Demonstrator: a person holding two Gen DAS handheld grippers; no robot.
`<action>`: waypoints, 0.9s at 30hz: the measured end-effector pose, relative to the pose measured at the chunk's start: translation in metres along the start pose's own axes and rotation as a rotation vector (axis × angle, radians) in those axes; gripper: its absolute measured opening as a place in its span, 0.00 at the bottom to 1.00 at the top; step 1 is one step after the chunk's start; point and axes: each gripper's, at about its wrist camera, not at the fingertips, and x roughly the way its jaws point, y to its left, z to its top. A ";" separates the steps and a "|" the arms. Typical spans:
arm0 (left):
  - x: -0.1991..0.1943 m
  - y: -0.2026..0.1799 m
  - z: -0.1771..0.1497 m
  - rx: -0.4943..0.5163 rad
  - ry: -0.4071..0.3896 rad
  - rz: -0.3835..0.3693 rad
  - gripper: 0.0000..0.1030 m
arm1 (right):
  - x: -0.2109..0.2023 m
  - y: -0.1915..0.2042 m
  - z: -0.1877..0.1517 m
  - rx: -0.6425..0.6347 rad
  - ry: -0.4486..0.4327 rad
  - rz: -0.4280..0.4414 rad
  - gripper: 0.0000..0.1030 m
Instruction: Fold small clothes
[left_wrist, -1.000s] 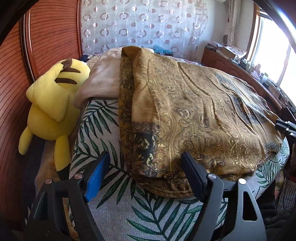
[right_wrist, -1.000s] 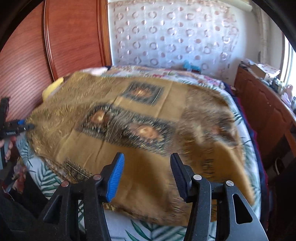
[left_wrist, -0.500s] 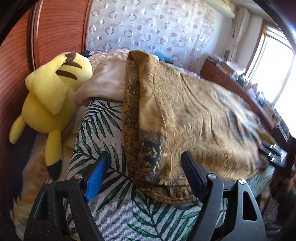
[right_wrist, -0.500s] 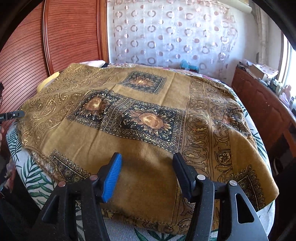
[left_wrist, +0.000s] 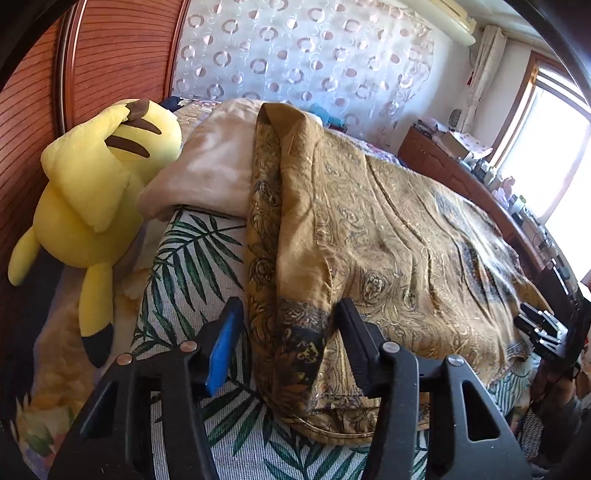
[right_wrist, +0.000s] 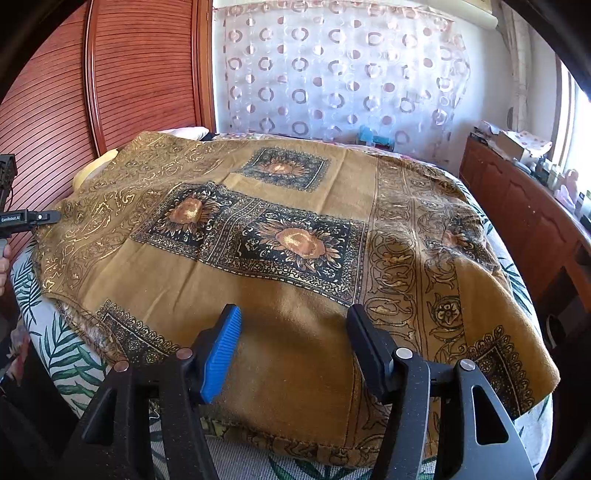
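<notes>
The gold cloth (right_wrist: 295, 258) lies spread over the bed (left_wrist: 192, 266), its long axis running left to right. The left gripper (left_wrist: 288, 332) hangs open at the cloth's folded left corner, nearest to a grasp. The right gripper (right_wrist: 293, 343) hovers open above the near hem, gripping nothing.

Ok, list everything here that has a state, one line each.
Golden cloth: spread on the bed, left edge folded over.
Left gripper: open, straddling the folded edge.
Right gripper: open, over the near hem.
Yellow plush: slumped against the headboard.
Beige pillow: partly covered by the cloth.
</notes>
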 end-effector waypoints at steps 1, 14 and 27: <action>0.000 -0.001 0.000 0.002 0.003 0.002 0.53 | -0.001 0.000 0.000 0.000 0.000 0.000 0.60; -0.017 -0.040 0.006 0.092 -0.037 -0.097 0.09 | -0.005 -0.002 -0.001 0.000 -0.003 0.005 0.60; -0.039 -0.156 0.057 0.257 -0.133 -0.317 0.08 | -0.039 -0.042 -0.004 0.113 -0.004 -0.016 0.60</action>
